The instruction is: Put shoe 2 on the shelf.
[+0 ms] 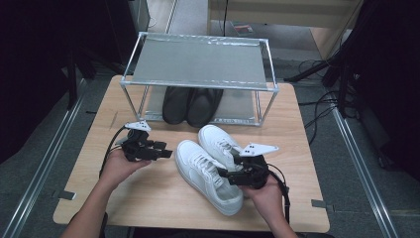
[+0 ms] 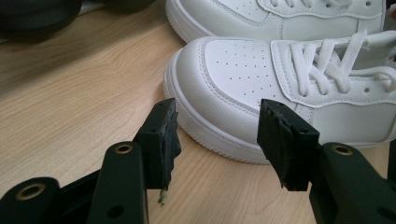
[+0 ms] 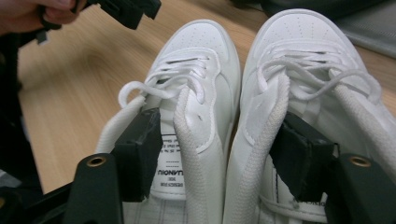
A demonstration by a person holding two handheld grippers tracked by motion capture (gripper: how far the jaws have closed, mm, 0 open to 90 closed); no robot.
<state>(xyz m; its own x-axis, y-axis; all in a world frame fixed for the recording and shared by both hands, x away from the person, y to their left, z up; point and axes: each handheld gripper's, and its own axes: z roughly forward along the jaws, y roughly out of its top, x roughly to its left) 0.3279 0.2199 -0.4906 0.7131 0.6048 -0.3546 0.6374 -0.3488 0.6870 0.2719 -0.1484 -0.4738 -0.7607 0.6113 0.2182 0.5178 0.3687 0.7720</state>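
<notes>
**White sneakers side by side, both hand-held grippers apart**

So here's the scene: a pair of white lace-up sneakers sits on the wooden tabletop, just in front of a metal-framed shoe rack. The left sneaker and the right sneaker lie right next to each other, inner sides touching or as good as, toes pointing away from the person toward the rack. On the rack's bottom shelf there's a pair of black shoes, tucked side by side.

The right hand-held gripper is at the heel end of the white pair. In the right gripper view its jaws stand wide apart, one dipped inside the opening of each sneaker, with the two inner collars between them. The pads don't look like they're squeezing anything, so it isn't clamped on either shoe.

The left hand-held gripper sits off to the left of the sneakers, jaws apart and holding nothing. In its own view the jaws frame the perforated toe of the left sneaker, which lies just beyond them, not touching.

Writing-wise: there's a printed tongue label inside the left sneaker, seen upside down. It looks like "LUANIOU" or similar, and the smaller lines are too tiny to read.
</notes>
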